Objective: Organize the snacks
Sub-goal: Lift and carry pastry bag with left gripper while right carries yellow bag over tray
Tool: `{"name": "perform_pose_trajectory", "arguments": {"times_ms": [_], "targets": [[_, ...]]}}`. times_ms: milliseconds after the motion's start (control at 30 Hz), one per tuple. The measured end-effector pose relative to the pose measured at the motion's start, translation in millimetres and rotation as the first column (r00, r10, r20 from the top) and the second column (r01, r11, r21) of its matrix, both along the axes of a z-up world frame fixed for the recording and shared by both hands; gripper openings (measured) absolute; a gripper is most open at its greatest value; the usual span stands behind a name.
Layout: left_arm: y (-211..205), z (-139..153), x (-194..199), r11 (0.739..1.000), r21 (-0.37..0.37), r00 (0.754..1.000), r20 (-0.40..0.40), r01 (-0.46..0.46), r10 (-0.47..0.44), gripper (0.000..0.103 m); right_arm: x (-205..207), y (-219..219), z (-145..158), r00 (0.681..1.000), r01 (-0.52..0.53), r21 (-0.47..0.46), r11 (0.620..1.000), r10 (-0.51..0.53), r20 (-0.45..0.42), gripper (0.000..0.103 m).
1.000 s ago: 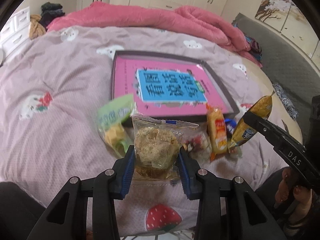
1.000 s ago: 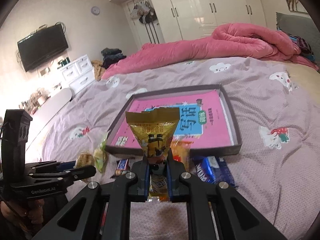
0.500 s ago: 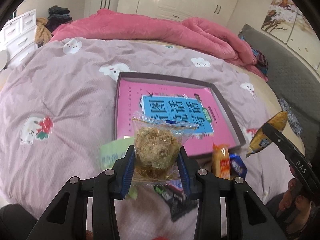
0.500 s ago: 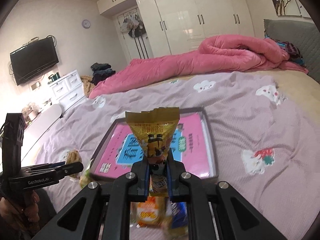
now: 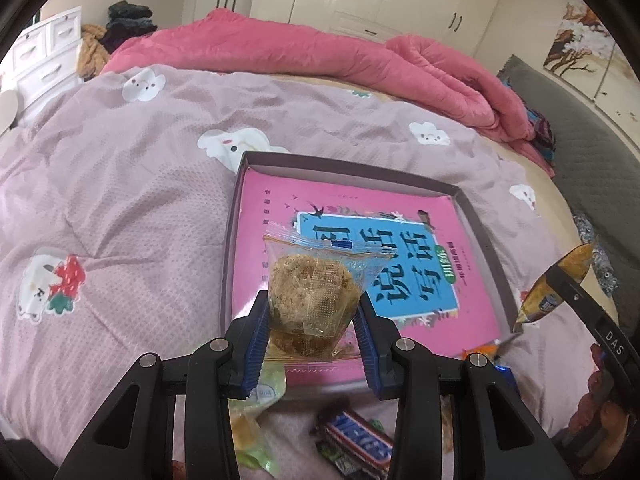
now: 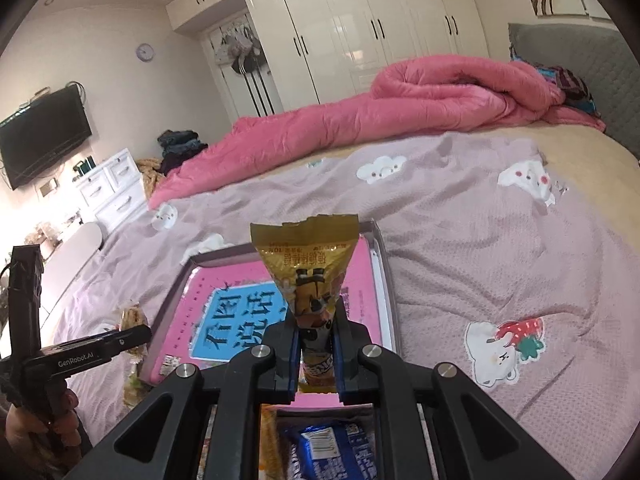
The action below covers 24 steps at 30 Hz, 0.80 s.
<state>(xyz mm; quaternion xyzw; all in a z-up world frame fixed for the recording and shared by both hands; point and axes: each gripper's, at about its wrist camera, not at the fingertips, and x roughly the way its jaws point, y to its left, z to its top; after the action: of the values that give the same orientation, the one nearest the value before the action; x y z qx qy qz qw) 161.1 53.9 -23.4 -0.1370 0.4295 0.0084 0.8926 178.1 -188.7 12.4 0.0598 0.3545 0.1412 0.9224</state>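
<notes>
Spreading mauve quilt (image 5: 120, 200), left gripper (image 5: 312, 344) clamping cake packet (image 5: 312, 292), right gripper (image 6: 316, 344) pinching gold pouch (image 6: 308, 264).

Two wrist fisheye views over a bed: the left camera looks down along its gripper (image 5: 312, 344) at the tray (image 5: 352, 168), close at 12 o'clock, with the right gripper (image 5: 576, 296) entering at 3 o'clock. The right camera sits lower and more level, facing across the tray (image 6: 382, 256) toward the wardrobe (image 6: 360, 24) at 12 o'clock, the left gripper (image 6: 132, 332) at 8 o'clock. Both views share the tray, the quilt (image 5: 120, 184) and the pink blanket (image 6: 400, 112).
</notes>
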Motion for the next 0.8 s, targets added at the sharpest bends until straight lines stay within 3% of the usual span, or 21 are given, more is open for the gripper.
{"name": "perform_pose_trajectory", "arguments": {"times_ms": [400, 800], "targets": [[-17.2, -19.2, 19.9, 0.999, 0.031, 0.999, -0.038, 0.036, -0.035, 0.042, 27.2, 10.7, -41.9, 0.990, -0.015, -0.076, 0.997, 0.004, -0.139, 0.014], [-27.1, -35.3, 29.2, 0.997, 0.047, 0.996, -0.075, 0.057, -0.053, 0.043, 30.6, 16.0, -53.6, 0.986, -0.026, -0.069, 0.997, 0.014, -0.169, 0.015]]}}
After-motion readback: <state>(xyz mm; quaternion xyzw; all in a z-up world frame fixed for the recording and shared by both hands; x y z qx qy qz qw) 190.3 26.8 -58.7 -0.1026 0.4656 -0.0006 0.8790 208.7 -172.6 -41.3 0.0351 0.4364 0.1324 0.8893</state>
